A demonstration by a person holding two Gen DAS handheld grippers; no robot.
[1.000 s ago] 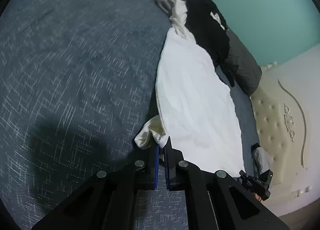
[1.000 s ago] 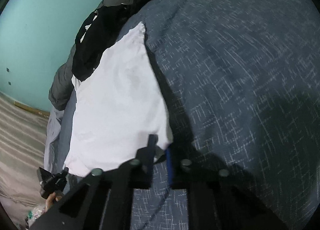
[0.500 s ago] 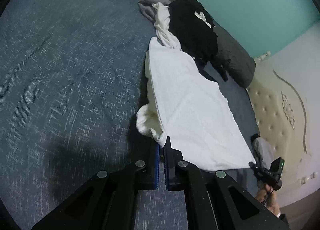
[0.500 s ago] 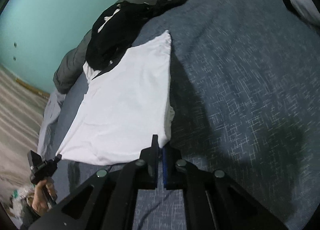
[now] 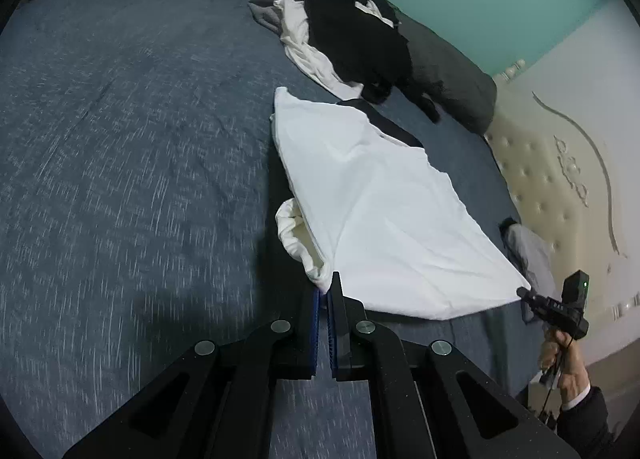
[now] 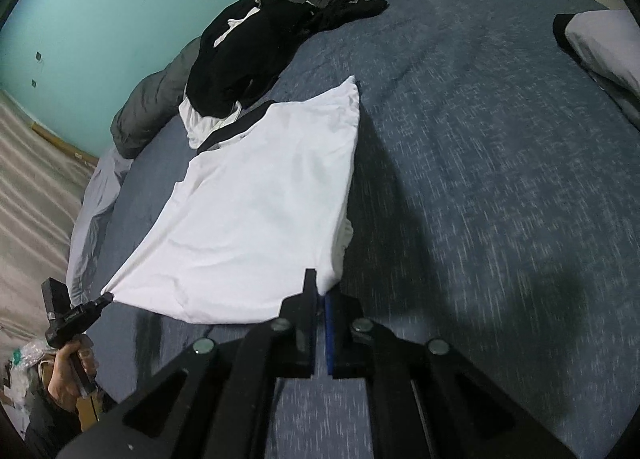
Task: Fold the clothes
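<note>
On the blue bed [image 5: 120,147]: white shirt [image 5: 372,211] stretched out, half lifted, left gripper [image 5: 323,291] and right gripper [image 6: 320,289] each clenched on a near corner. No fold visible. Black garment [image 5: 356,35] heaped beyond, unfolded, so most work remains.

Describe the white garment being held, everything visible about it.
The white garment looks like soft plain cotton with a dark band at its far end. It is stretched fairly flat and low over the blue bedspread, each near corner pinched by a shut gripper: left gripper, right gripper. A bunched sleeve hangs by the left corner. Its far end reaches the black clothes pile.
</note>
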